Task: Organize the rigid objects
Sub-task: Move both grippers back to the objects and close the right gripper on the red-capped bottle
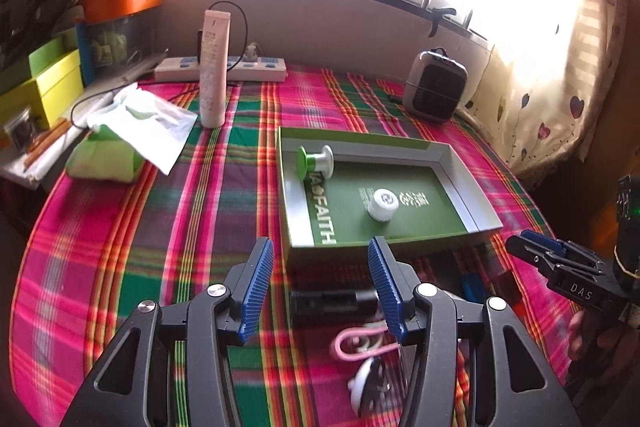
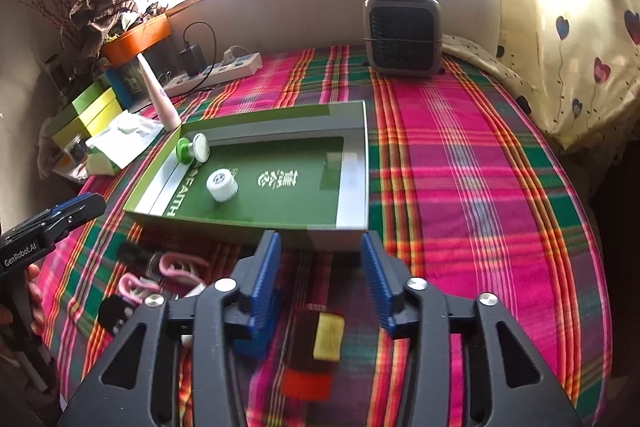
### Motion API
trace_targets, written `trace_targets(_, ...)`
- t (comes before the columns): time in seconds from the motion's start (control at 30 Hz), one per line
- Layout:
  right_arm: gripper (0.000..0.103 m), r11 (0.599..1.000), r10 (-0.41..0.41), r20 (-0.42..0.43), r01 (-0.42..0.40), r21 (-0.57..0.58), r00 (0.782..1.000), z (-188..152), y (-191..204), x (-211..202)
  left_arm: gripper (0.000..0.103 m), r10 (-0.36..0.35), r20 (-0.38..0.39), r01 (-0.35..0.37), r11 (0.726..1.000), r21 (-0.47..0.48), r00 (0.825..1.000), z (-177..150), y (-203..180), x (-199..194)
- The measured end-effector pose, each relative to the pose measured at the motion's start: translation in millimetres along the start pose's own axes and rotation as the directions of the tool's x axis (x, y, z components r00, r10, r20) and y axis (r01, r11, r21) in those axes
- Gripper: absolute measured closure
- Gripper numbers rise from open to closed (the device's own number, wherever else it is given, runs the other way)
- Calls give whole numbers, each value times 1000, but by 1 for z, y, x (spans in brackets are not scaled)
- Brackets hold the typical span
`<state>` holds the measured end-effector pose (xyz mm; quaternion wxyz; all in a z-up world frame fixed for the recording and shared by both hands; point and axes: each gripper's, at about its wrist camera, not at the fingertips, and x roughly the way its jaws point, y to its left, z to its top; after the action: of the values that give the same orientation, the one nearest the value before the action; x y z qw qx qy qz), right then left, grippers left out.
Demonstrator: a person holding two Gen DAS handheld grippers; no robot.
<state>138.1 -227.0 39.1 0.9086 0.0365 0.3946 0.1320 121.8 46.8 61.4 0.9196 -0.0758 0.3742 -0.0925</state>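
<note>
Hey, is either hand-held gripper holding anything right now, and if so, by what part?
Nothing is held. The left hand-held gripper and the right hand-held gripper both stand open above the plaid cloth, their blue pads pressing on nothing.

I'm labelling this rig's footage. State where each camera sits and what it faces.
Left wrist view: rides the left gripper, angled down at the green tray; right gripper at right edge.
Right wrist view: rides the right gripper, angled down at the tray; left gripper at left edge.
Shared: tray, white cap, heater.
</note>
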Motion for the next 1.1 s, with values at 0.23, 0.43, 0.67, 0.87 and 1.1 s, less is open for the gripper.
trace_targets(0.23, 50, 1000, 11, -24, -12, -12, 1000, -22, 2, -4, 54, -37, -26, 37, 999, -21, 999, -22, 2, -9)
trace_targets(0.43, 49, 999, 11, -37, -12, -29, 999, -35, 6, -3, 54, -76, -45, 75, 997, -30, 996, -39, -1, -15)
trace_targets(0.67, 49, 999, 2, -59, -5, -45, 998, -41, 9, 3, 54, -100, -77, 98, 995, -33, 992, -54, -7, -14)
trace_targets(0.87, 49, 999, -17, -67, 14, -41, 998, -43, 7, 6, 54, -108, -97, 106, 994, -24, 989, -59, -12, -11)
trace_targets(1.1, 49, 999, -40, -91, 38, -30, 995, -45, -1, 10, 54, -102, -126, 101, 995, -11, 987, -63, -18, -3)
